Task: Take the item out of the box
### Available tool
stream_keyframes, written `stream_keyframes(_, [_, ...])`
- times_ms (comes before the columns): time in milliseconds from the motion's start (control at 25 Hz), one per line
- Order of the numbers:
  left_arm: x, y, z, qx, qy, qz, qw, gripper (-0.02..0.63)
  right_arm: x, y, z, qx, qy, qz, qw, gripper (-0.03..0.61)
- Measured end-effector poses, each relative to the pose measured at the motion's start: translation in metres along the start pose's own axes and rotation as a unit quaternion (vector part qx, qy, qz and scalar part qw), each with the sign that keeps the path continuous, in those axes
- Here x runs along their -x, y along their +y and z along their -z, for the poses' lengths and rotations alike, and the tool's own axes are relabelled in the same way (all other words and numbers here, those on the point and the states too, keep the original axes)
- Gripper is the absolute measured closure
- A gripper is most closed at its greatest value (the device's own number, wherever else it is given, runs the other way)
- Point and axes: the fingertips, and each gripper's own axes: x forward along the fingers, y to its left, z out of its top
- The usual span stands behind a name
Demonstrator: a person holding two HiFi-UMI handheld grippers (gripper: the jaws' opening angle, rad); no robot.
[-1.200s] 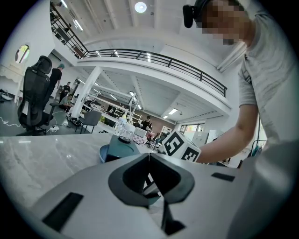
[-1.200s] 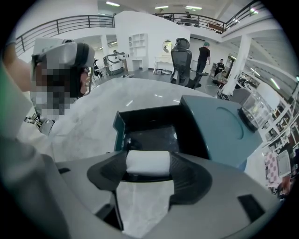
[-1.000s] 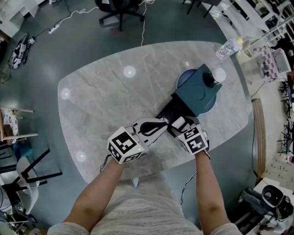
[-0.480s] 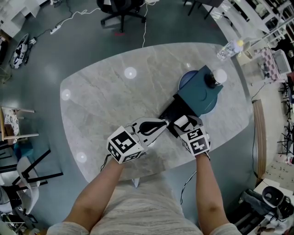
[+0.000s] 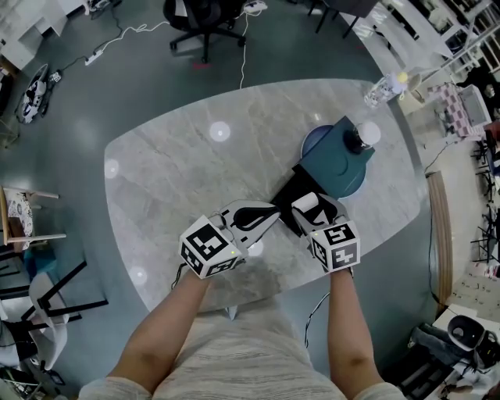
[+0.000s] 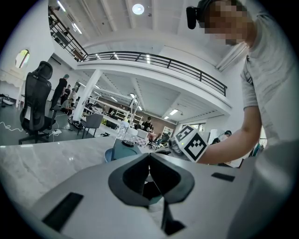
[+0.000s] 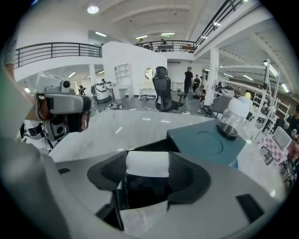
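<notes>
**Tabletop** [image 5: 172, 172]: oval slab of grey-white veined marble, polished, with rounded edges. A broad stretch of open marble lies left of the box and beyond it. The floor [image 5: 62, 117] around it is dark grey-green.

**Box** [image 5: 337, 160]: teal and matt, square-cornered, with a circle pressed into its lid. It sits slantwise on the right half of the tabletop, its far corner near the right edge. A black inner tray [image 5: 291, 186] juts from its near end toward the person.

**Plate** [image 5: 311, 137]: blue and round, showing from under the box.

**Jar** [image 5: 359, 134]: clear glass with a white cap, upright on the box lid.

**Bottle** [image 5: 383, 87]: clear plastic, lying at the far right rim of the tabletop.

**Item** [image 7: 147, 162]: white, smooth and block-shaped, over the near end of the black tray. Whether it touches the tray cannot be told.

**Right gripper** [image 5: 309, 203]: grey shell with black ribbed pads. Its jaws are clamped on the two sides of the white item, close to the tabletop's near edge.

**Left gripper** [image 5: 272, 212]: jaws pressed together at the tips with nothing between them. It is just beside the tray's left corner, above bare marble.

**Office chair** [image 5: 203, 16]: black, on the floor well beyond the far edge.
</notes>
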Motion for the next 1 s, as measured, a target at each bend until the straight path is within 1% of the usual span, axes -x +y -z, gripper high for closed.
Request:
stream_keyframes(240, [0.006,-0.003,-0.007,-0.008,-0.002,0.0,1.0,0.594,0.016,0.011,-0.027,-0.008,-0.054,-0.001,0.999,0.282])
stream_keyframes(440, [0.012,-0.003,-0.014,-0.013,-0.005,-0.002,0.9999,0.594,0.032,0.021,-0.051,-0.007,-0.1,-0.005,0.995,0.282])
stream_keyframes(640, [0.021,-0.004,-0.025,-0.016,-0.017,-0.005,0.9997,0.594,0.05,0.034,-0.072,-0.019,-0.15,-0.016,0.988,0.282])
stream_keyframes(800, [0.029,-0.005,-0.031,-0.024,-0.019,-0.006,0.9995,0.594,0.061,0.046,-0.082,-0.019,-0.177,-0.027,0.984,0.282])
stream_keyframes(1000, [0.044,-0.006,-0.035,-0.027,-0.026,-0.015,0.9992,0.594,0.08,0.06,-0.097,-0.025,-0.219,-0.042,0.975,0.282])
